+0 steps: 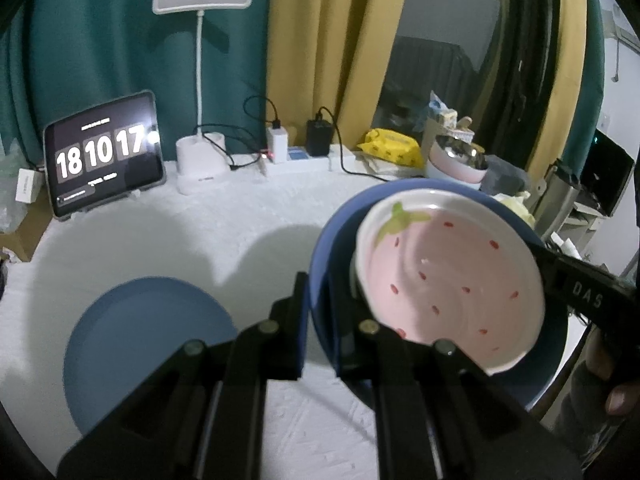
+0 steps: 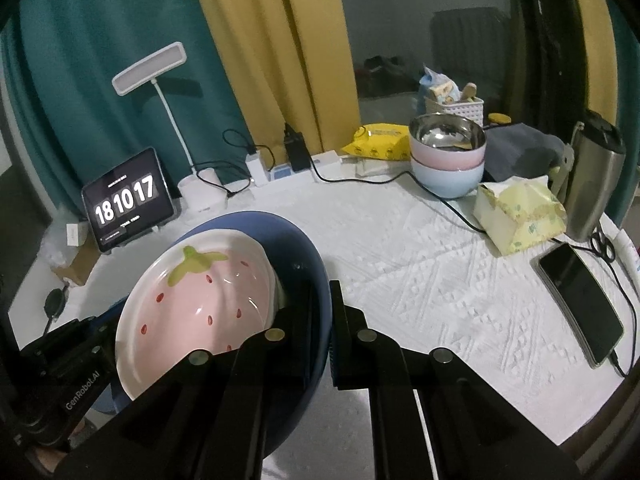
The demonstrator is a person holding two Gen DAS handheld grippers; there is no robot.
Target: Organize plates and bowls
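Both grippers clamp one blue bowl (image 1: 536, 376) by opposite rims — left gripper (image 1: 318, 324) at lower centre, right gripper (image 2: 330, 320) likewise. A strawberry plate (image 1: 448, 276) tilts inside it; a blue plate (image 1: 132, 344) lies lower left on the table (image 2: 440, 264).

The tablet (image 1: 105, 154) propped at the back of the worktop (image 1: 248, 216) displays a flip clock reading "18 10 17"; the smaller lines above and below the digits are illegible. The right gripper (image 1: 560, 276) carries white lettering "DAS" on its body. The left gripper (image 2: 80, 360) bears "GenRobot.AI". Print on the yellow pack (image 2: 378, 140) is too small to read.
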